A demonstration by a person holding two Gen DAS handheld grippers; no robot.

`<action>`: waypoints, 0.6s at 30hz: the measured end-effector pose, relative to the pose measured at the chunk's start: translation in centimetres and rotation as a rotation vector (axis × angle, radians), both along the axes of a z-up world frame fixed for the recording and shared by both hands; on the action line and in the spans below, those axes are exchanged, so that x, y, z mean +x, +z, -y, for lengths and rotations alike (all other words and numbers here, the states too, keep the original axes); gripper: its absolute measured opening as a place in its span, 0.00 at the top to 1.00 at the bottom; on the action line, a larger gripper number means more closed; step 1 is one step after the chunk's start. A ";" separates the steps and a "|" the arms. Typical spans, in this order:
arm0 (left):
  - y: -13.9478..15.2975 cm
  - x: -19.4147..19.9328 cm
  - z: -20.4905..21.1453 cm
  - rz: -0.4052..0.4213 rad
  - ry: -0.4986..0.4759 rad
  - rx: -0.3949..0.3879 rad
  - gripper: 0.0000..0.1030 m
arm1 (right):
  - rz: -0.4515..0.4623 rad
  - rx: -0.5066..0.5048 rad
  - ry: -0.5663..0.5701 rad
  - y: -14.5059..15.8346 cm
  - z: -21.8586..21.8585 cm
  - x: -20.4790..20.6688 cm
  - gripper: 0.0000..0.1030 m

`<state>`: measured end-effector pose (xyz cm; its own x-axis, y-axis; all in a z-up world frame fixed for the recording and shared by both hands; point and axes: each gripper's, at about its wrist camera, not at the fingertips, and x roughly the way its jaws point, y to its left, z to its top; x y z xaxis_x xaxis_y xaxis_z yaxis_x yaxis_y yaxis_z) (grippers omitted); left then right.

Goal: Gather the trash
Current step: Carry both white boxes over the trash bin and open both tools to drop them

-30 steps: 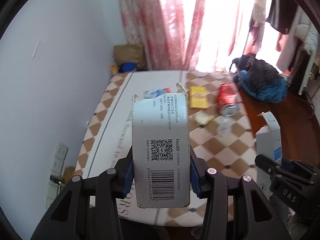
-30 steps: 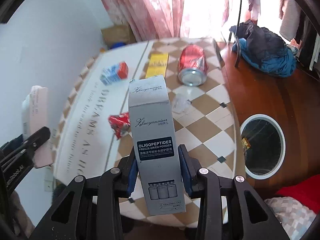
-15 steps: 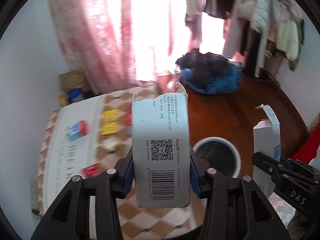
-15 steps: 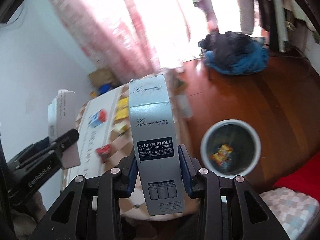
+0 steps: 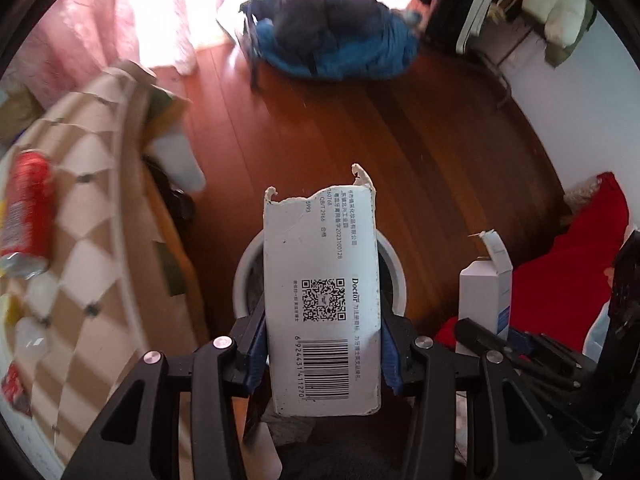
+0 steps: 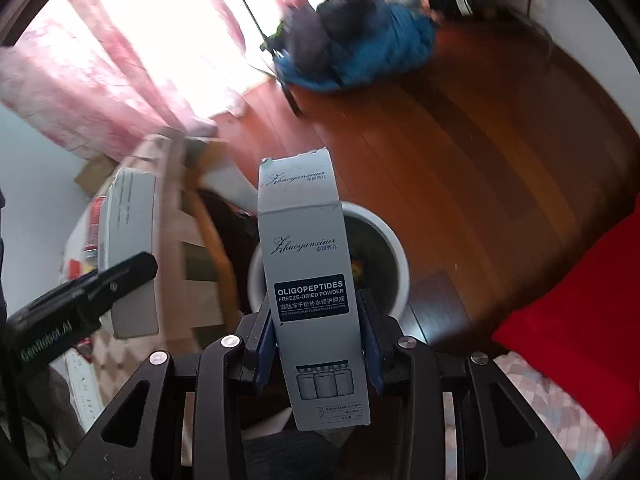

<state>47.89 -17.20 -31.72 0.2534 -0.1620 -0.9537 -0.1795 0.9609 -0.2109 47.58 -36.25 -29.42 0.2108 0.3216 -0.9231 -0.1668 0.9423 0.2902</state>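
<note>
Your left gripper (image 5: 322, 344) and right gripper (image 6: 318, 344) each clamp an upright cardboard carton: the torn white barcode one (image 5: 321, 292) and the grey printed one (image 6: 310, 280). Both hang directly above the round white-rimmed waste bin (image 6: 394, 258).

White bin (image 5: 400, 276), red can (image 5: 24, 208)

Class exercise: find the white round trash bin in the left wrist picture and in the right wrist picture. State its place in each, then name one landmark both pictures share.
Left wrist: the trash bin sits at lower centre on the wooden floor, mostly hidden behind the torn white box.
Right wrist: the trash bin sits just right of centre, partly behind the grey box.
Shared landmark: the blue and dark clothes pile at top.
</note>
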 end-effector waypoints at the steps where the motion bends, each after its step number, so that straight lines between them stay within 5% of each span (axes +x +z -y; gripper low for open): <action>1: -0.6 0.7 0.3 -0.008 -0.007 0.005 0.58 | -0.025 0.003 -0.004 -1.1 0.3 0.7 0.62; 10: -6.5 2.7 1.6 -0.115 -0.040 0.025 0.56 | -0.166 0.003 -0.015 -10.2 0.5 5.4 0.62; 12: -7.0 2.6 1.5 -0.130 -0.040 0.035 0.42 | -0.186 0.001 -0.013 -11.8 0.1 6.0 0.62; 14: -7.5 2.5 1.3 -0.132 -0.030 0.054 0.09 | -0.207 0.010 -0.011 -13.2 -0.2 6.5 0.62; 18: -7.7 2.0 0.9 -0.136 -0.021 0.102 0.07 | -0.239 0.027 -0.006 -15.1 -0.6 6.9 0.61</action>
<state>49.87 -18.12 -39.45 0.1184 -0.0664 -0.9907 -0.1793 0.9799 -0.0871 54.44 -35.61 -44.54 -0.0110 0.3465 -0.9380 -0.0848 0.9343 0.3461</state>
